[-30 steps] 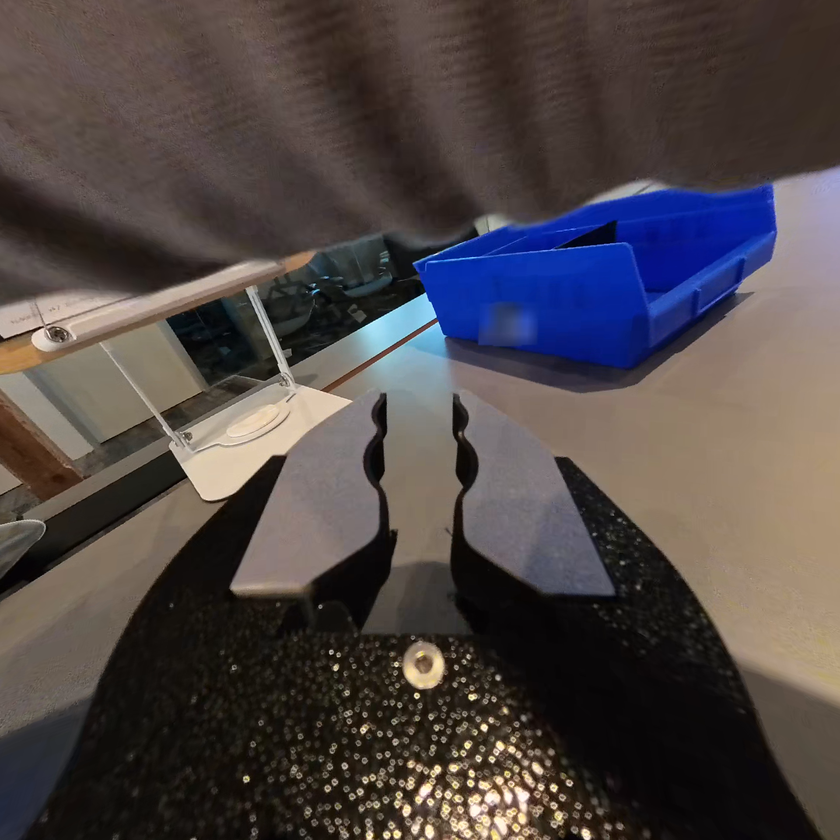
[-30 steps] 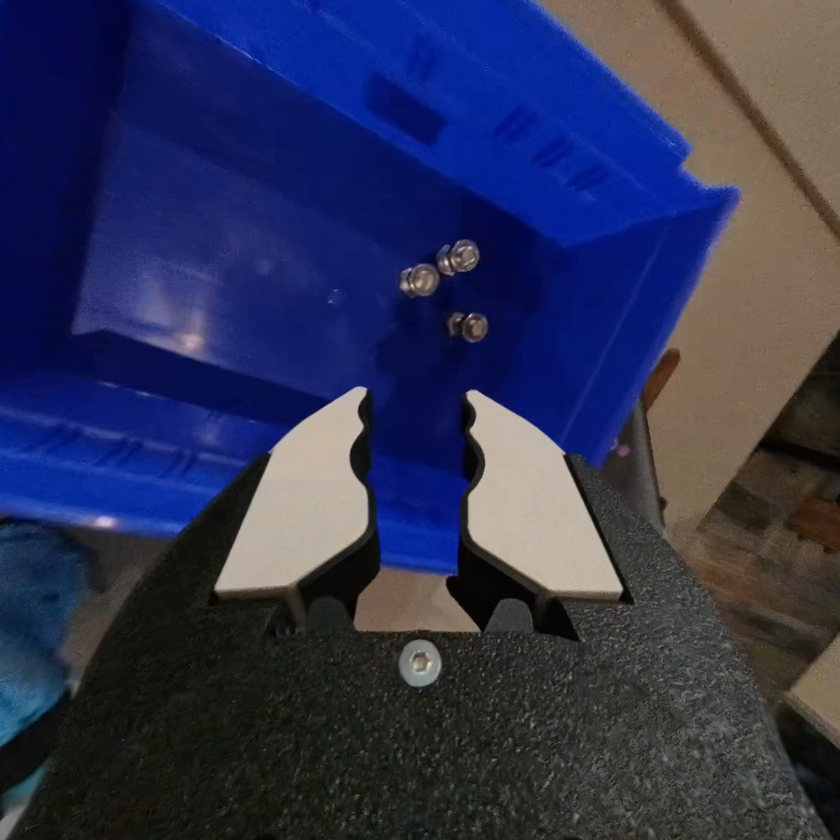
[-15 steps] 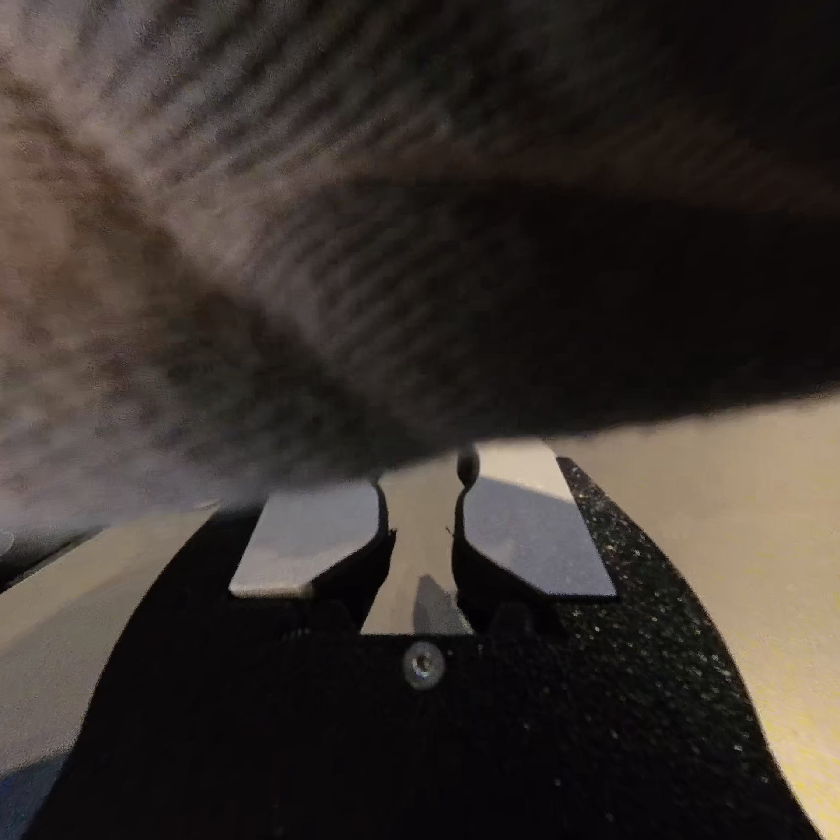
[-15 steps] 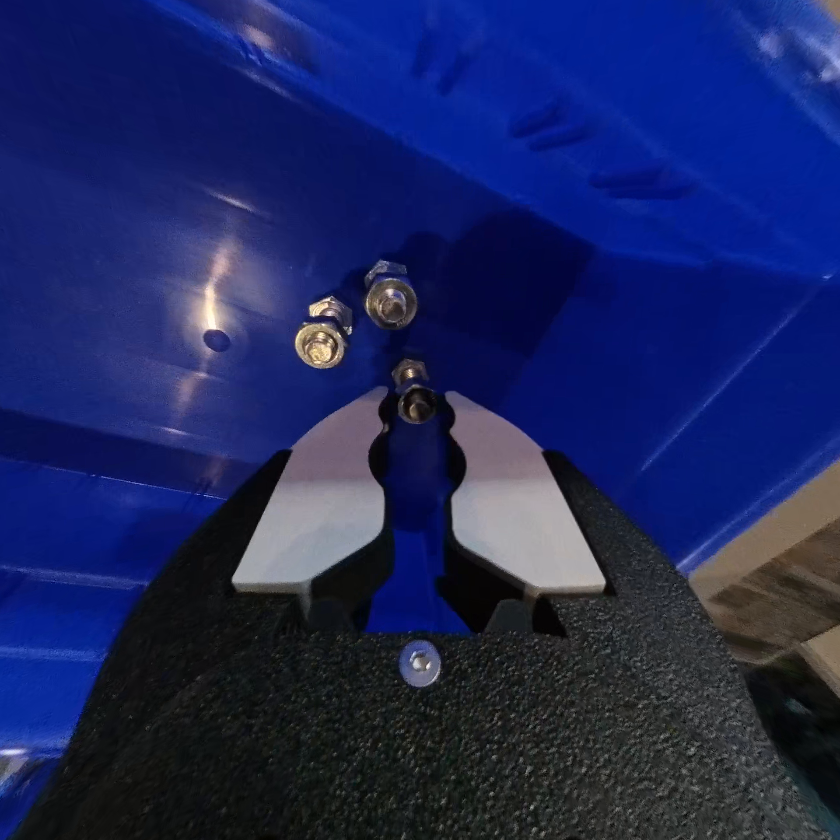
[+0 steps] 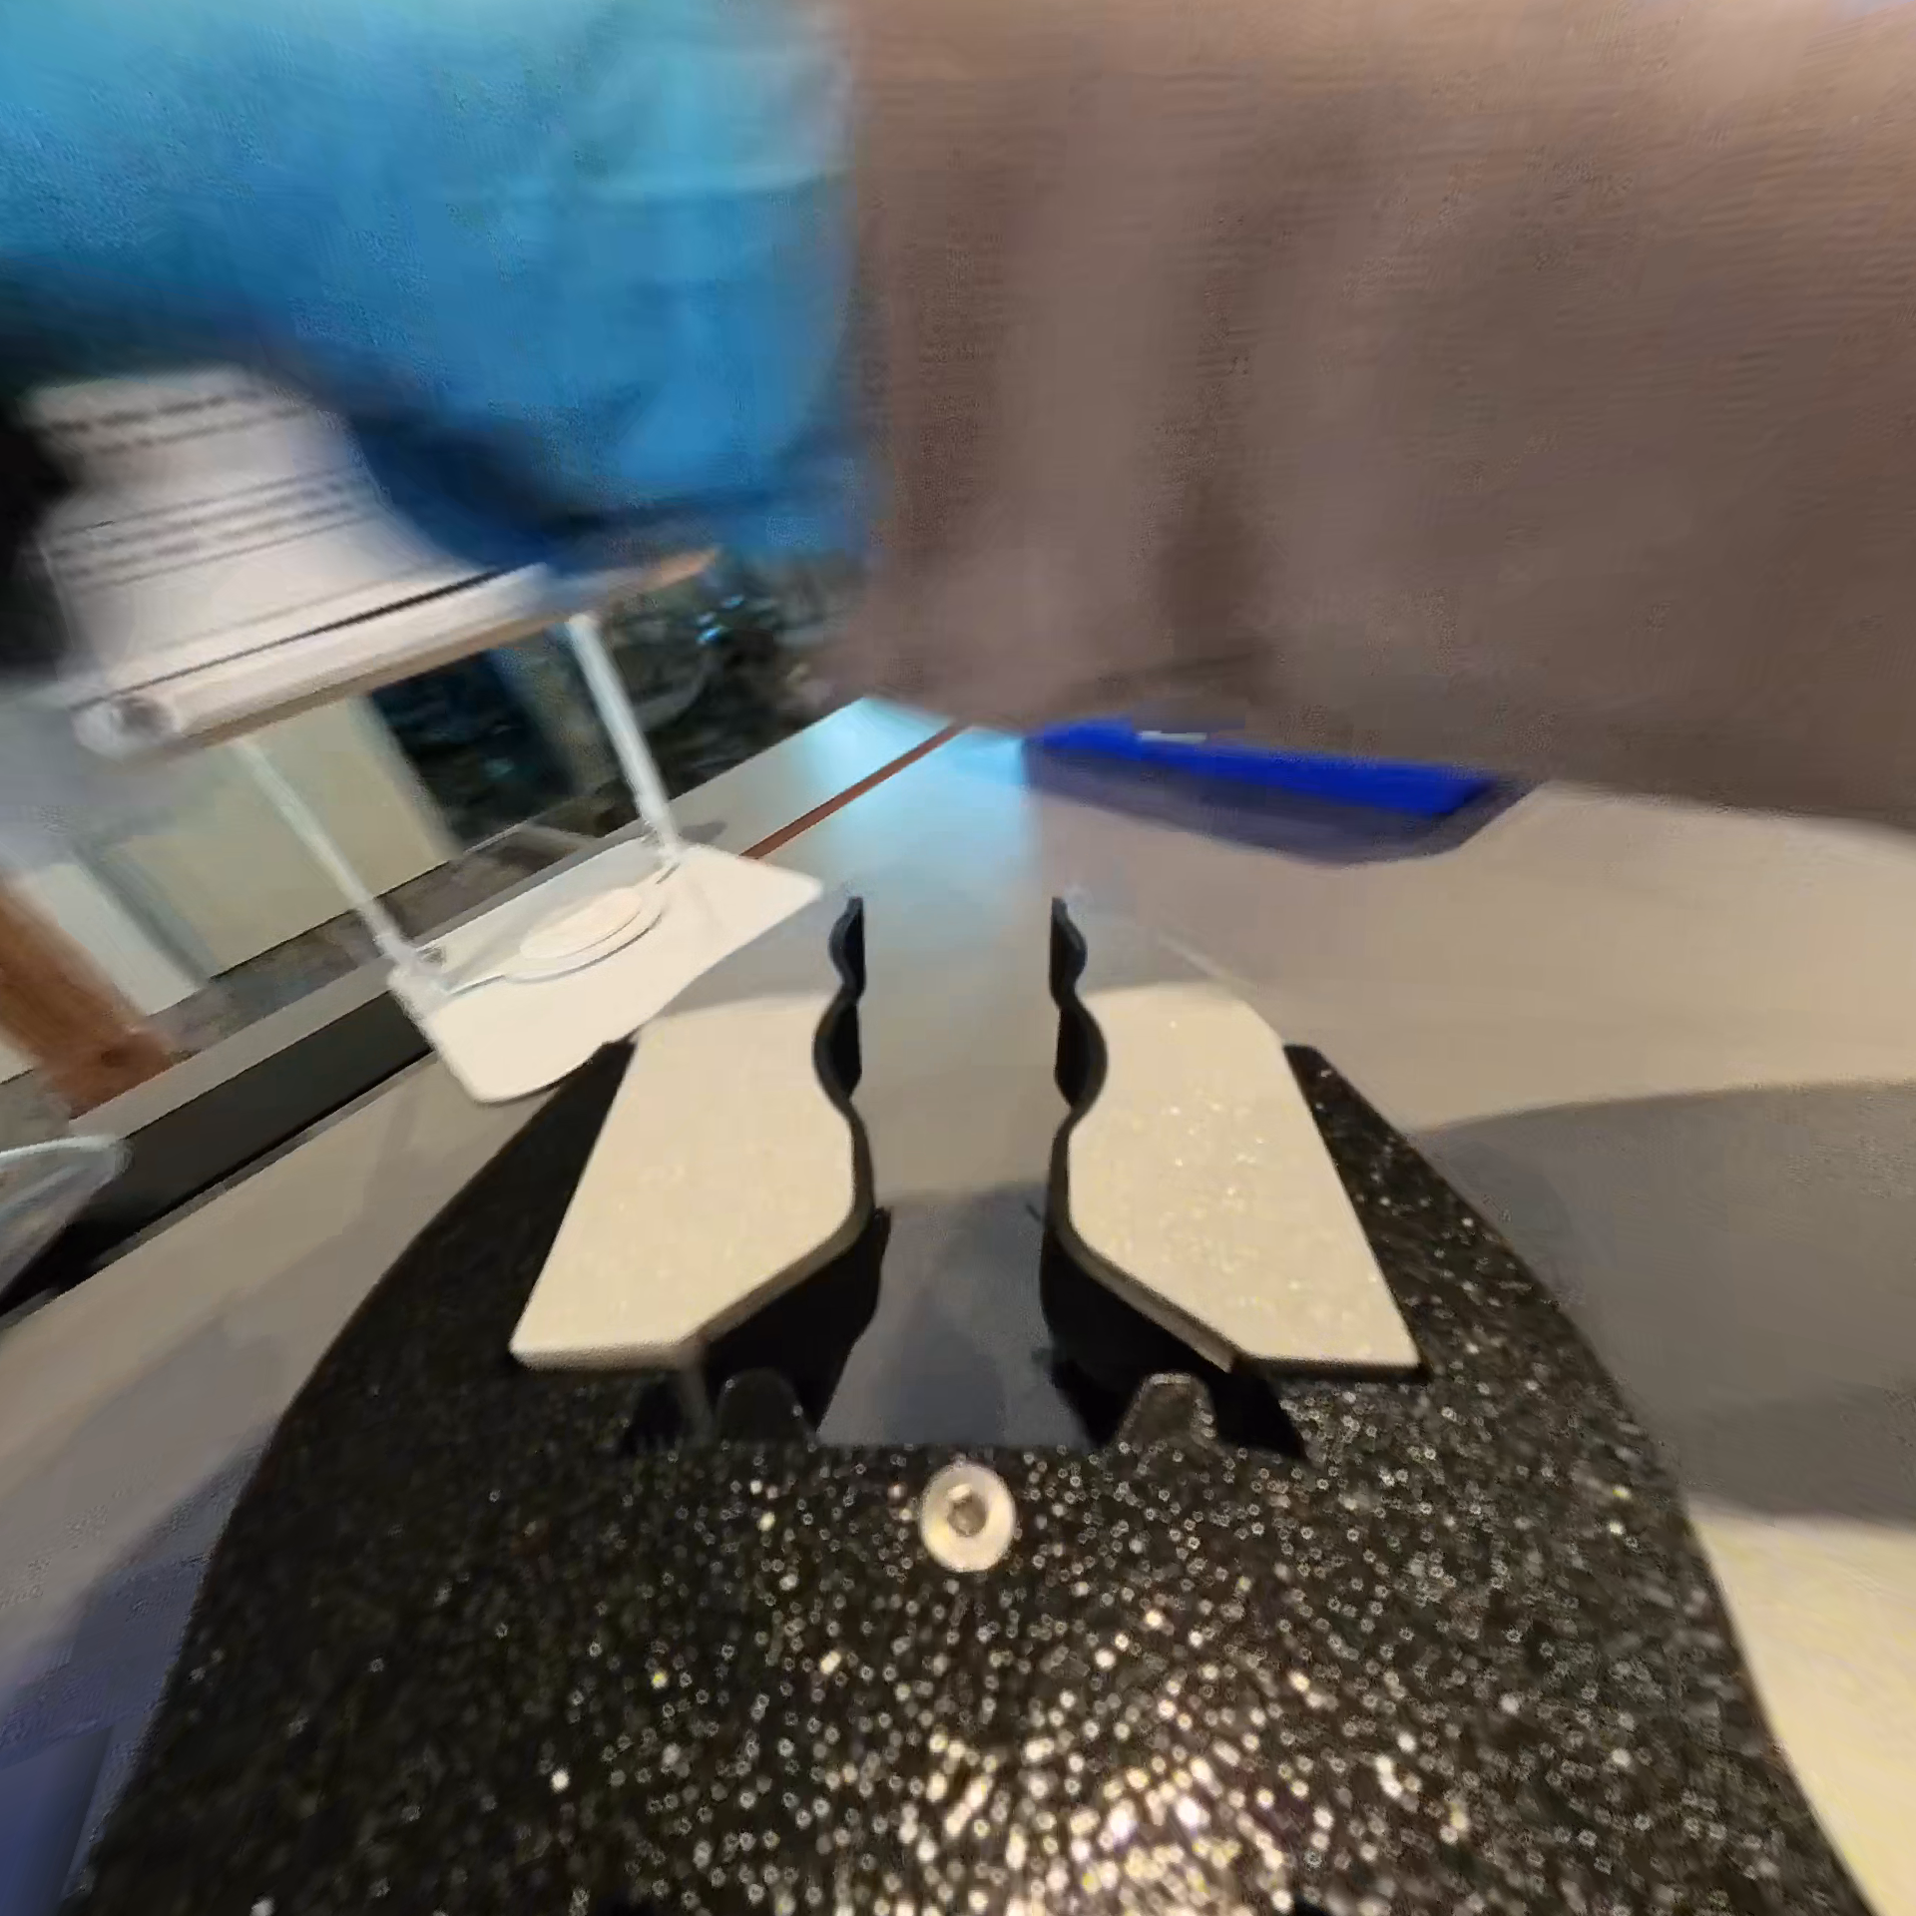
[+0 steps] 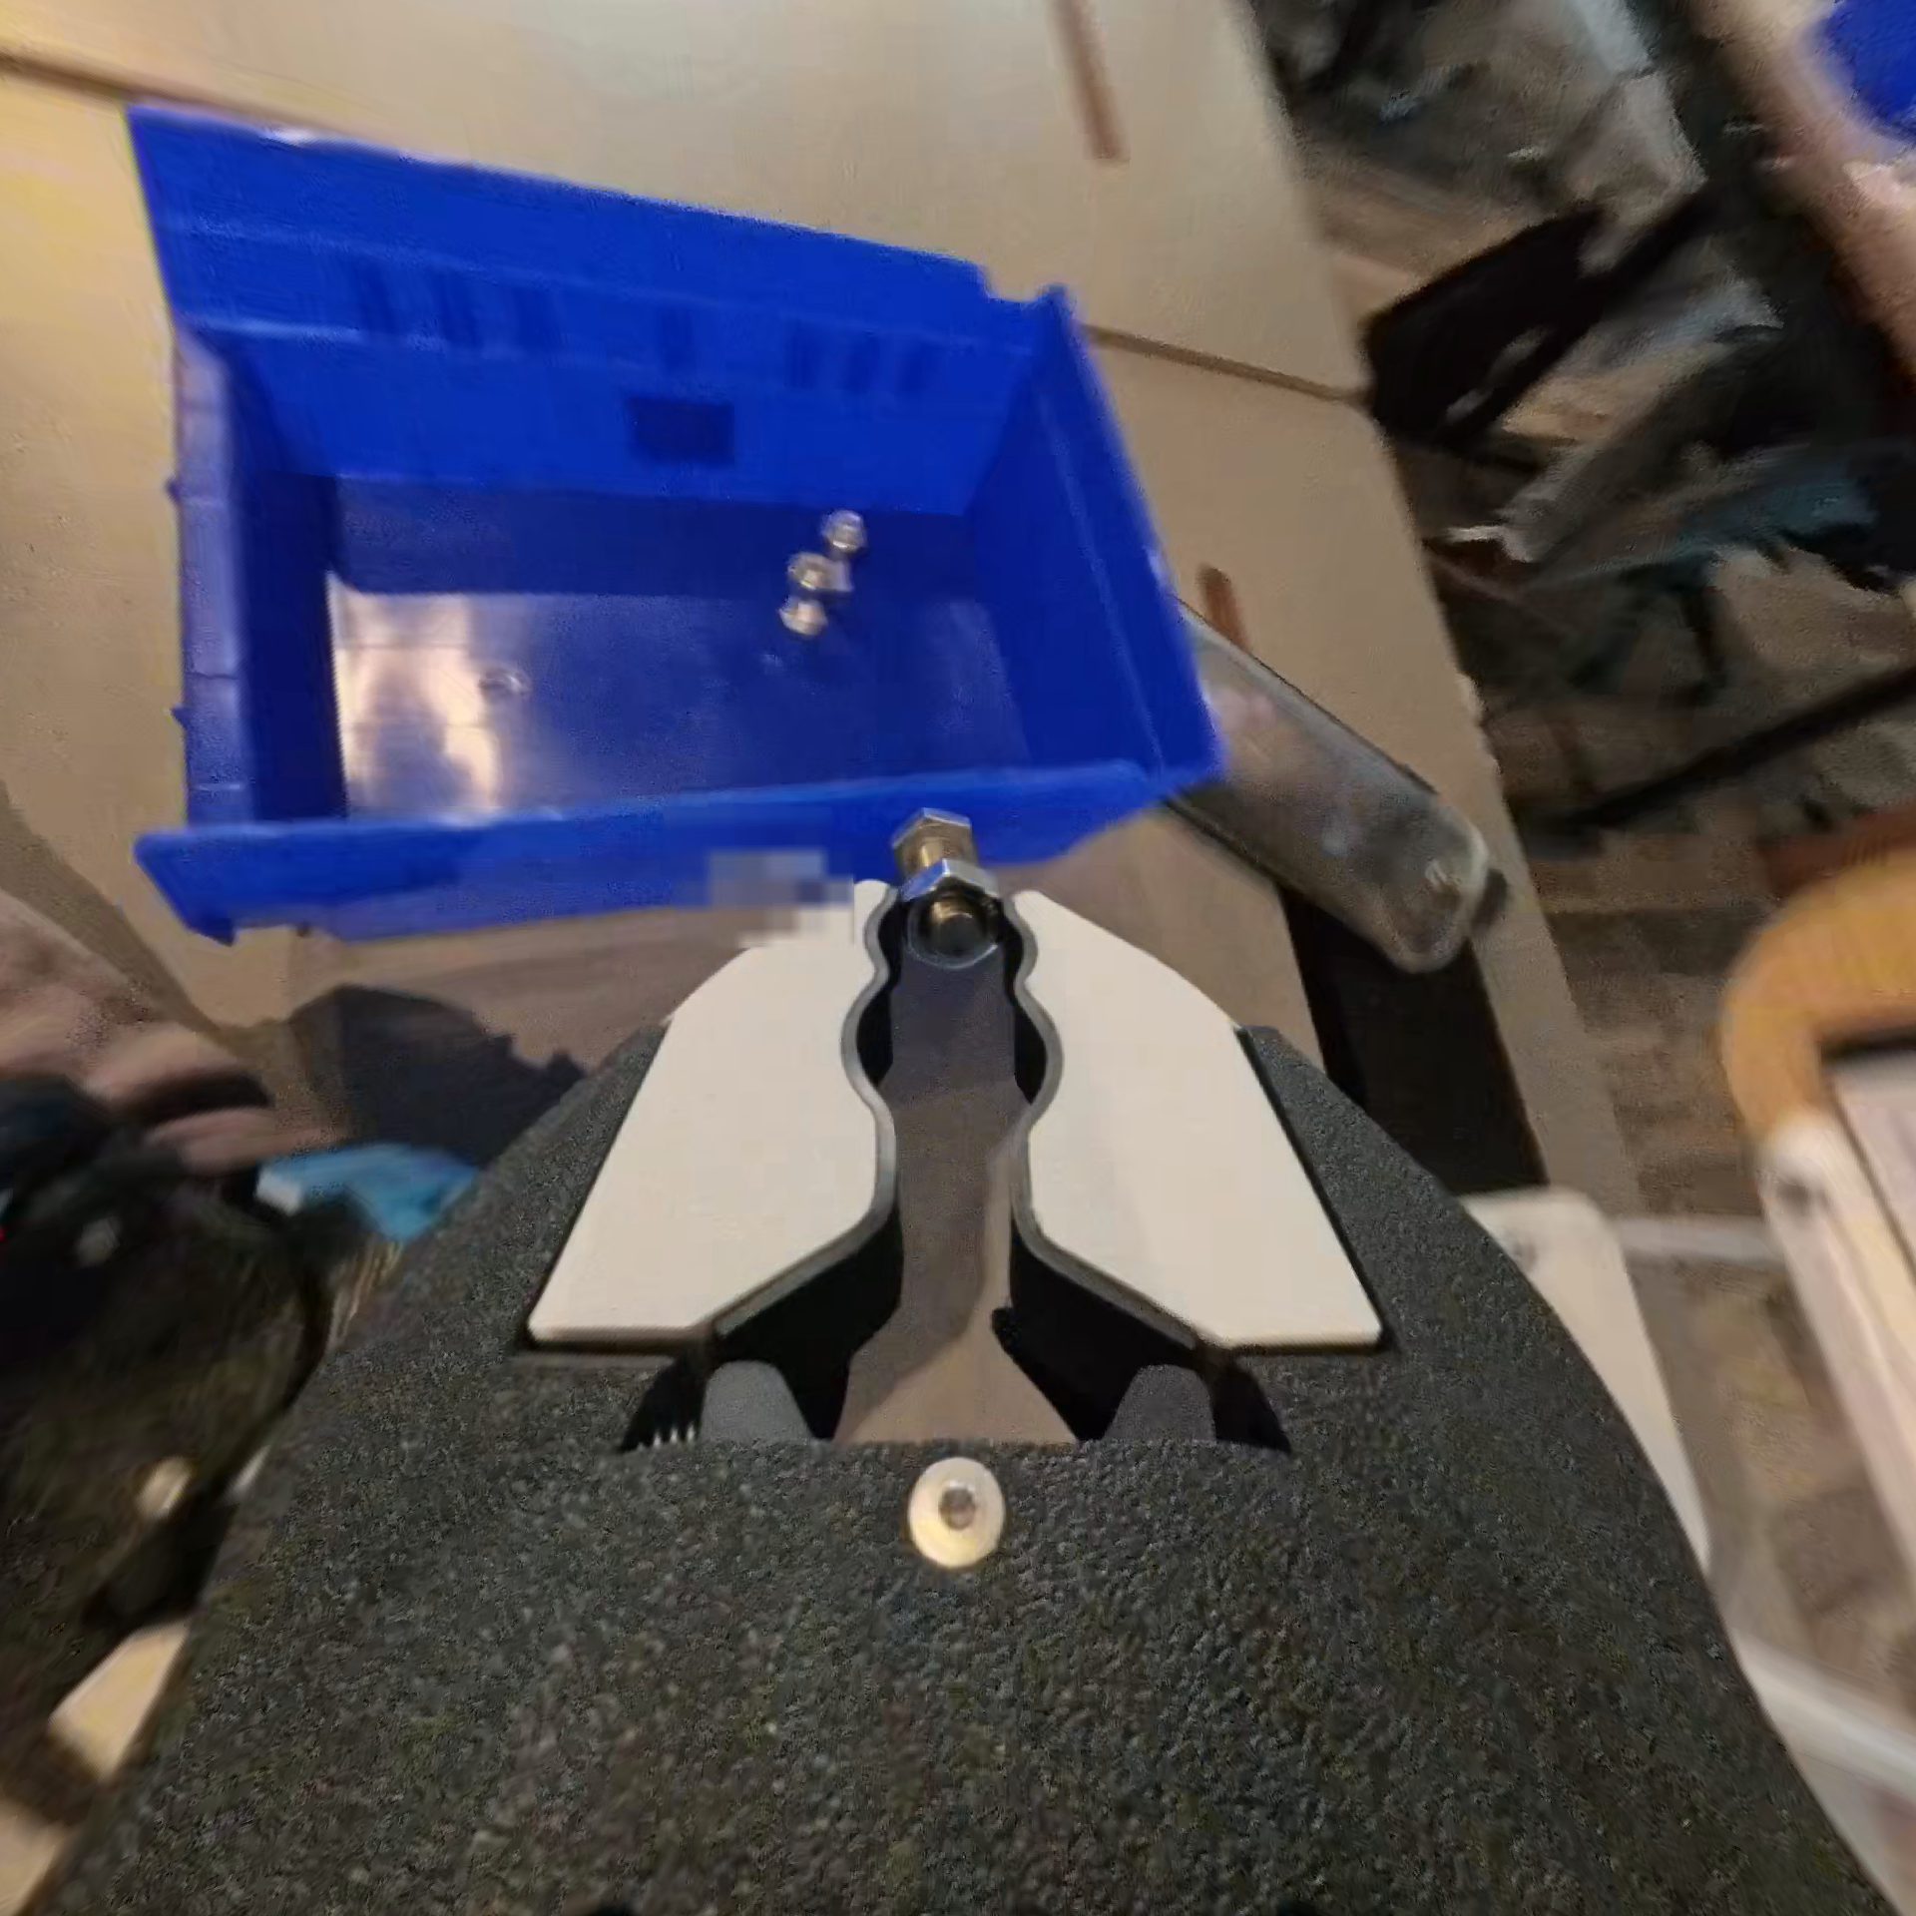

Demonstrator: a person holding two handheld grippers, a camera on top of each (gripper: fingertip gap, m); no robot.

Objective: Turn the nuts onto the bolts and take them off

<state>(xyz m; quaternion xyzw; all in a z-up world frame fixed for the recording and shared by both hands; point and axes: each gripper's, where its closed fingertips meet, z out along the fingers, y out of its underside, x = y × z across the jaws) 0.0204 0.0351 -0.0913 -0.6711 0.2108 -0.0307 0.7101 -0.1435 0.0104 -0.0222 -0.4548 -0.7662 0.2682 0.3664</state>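
My right gripper [image 6: 949,918] is shut on a silver bolt with a nut on it [image 6: 938,866], held at the fingertips in front of and above the near wall of the blue bin [image 6: 581,861]. Two more bolts with nuts [image 6: 814,581] lie on the bin's floor near its far right corner. My left gripper [image 5: 952,912] is open and empty, low over the grey table [image 5: 1503,985]. The blue bin shows blurred in the left wrist view [image 5: 1255,788], partly behind a grey sleeve [image 5: 1400,363].
A white stand with a clear frame [image 5: 581,964] sits on the table left of my left gripper. A blue gloved hand [image 5: 467,259] crosses above it. A metal bar [image 6: 1337,819] and floor clutter lie right of the bin.
My right gripper closed on one bolt in the bin and lifted it out, pulling back. The sleeve moved up, uncovering the left view. My left gripper stays open.
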